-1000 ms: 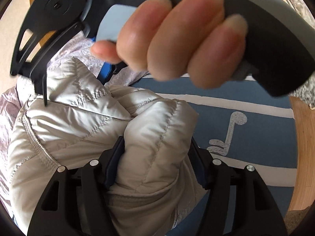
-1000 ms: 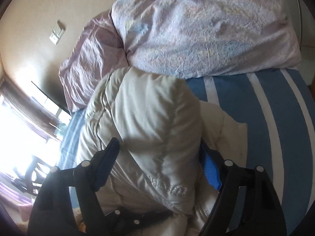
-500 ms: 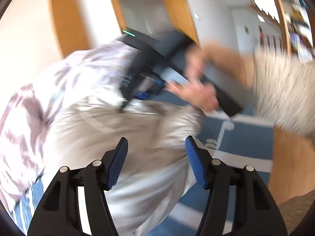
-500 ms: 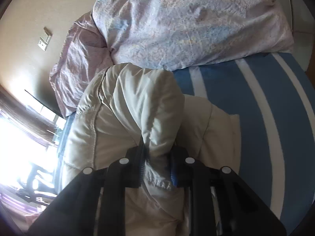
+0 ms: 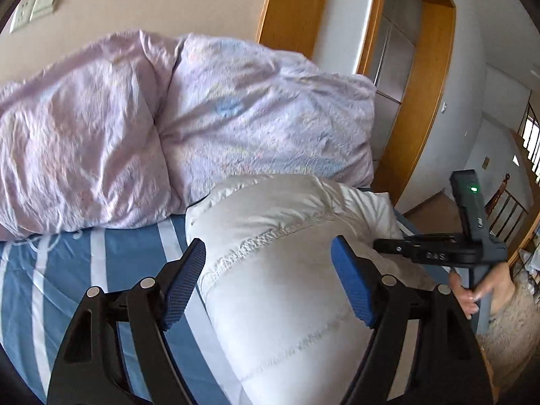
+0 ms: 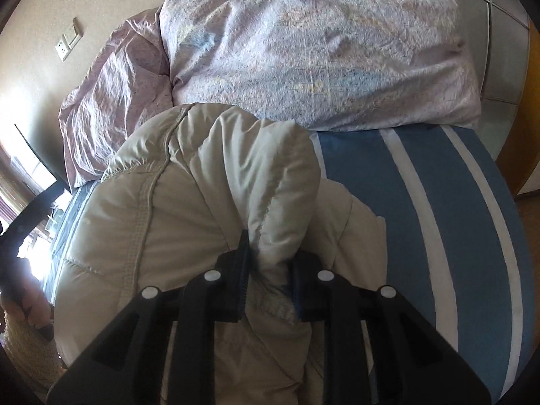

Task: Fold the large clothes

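A pale quilted jacket (image 6: pixel 189 222) lies bunched on the bed (image 6: pixel 449 222), whose cover is blue with white stripes, just in front of a rumpled lilac duvet (image 6: pixel 303 50) piled at the far end against the wall. The right tongs (image 6: pixel 268 281) are clamped on a puffy fold of the jacket, the cloth squeezed between the two pads and bulging out above them. The rest of the jacket spreads to the left and underneath, with a stitched seam running down its left side.

The left tongs (image 5: pixel 270 283) hang over the jacket (image 5: pixel 287 287) from the other side, their jaws opening wide; the blue pads (image 5: pixel 184 283) stand clear on either side of the padded bulk, pressing on nothing. From there, the right tool shows at the far right, gripped in the person's right hand (image 5: pixel 479 290) beside a fuzzy sleeve (image 5: pixel 509 334). A wooden door frame (image 5: pixel 428 101) stands beyond the bed, and a wall socket (image 5: pixel 33 5) sits high on the left wall.
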`<state>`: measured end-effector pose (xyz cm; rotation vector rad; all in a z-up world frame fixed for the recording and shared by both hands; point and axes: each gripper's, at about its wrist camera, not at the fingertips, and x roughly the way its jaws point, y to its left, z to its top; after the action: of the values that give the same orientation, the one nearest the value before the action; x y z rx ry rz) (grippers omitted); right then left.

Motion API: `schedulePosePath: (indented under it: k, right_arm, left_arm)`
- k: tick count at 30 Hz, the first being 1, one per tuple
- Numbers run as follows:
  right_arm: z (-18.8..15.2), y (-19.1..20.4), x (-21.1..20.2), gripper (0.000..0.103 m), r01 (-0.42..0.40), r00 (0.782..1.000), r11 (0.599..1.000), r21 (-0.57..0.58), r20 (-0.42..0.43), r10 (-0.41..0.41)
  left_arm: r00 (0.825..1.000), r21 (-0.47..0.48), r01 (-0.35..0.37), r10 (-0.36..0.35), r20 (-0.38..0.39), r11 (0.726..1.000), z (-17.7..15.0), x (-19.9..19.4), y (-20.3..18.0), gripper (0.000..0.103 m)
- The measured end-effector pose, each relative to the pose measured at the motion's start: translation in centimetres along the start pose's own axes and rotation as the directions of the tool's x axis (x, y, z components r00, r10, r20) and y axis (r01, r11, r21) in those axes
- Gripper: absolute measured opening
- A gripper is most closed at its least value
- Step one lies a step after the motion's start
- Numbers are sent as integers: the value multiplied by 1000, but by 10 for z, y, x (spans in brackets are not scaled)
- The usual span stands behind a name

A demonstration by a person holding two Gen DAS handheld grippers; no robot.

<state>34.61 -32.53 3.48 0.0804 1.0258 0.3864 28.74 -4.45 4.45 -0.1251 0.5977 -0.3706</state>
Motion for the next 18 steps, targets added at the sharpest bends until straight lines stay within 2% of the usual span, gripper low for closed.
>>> schedulePosePath:
  k: [3,7,18]
  right_arm:
    - [-2,-4,1,22,-6,1000,1000,12,6,6]
    - [-3,-6,4,23,-2,1000,1000,23,7,2]
    - [-11,-12,20,25,16,1000,1000,17,4,-16]
  left_arm:
    - [1000,28,4,-3,-22,1000,-5,11,-13,77]
    - [997,70,-21,26,-72,997,-16,31,-22,73]
    - [985,146,-87,107,-135,985,-31,54,-35,73]
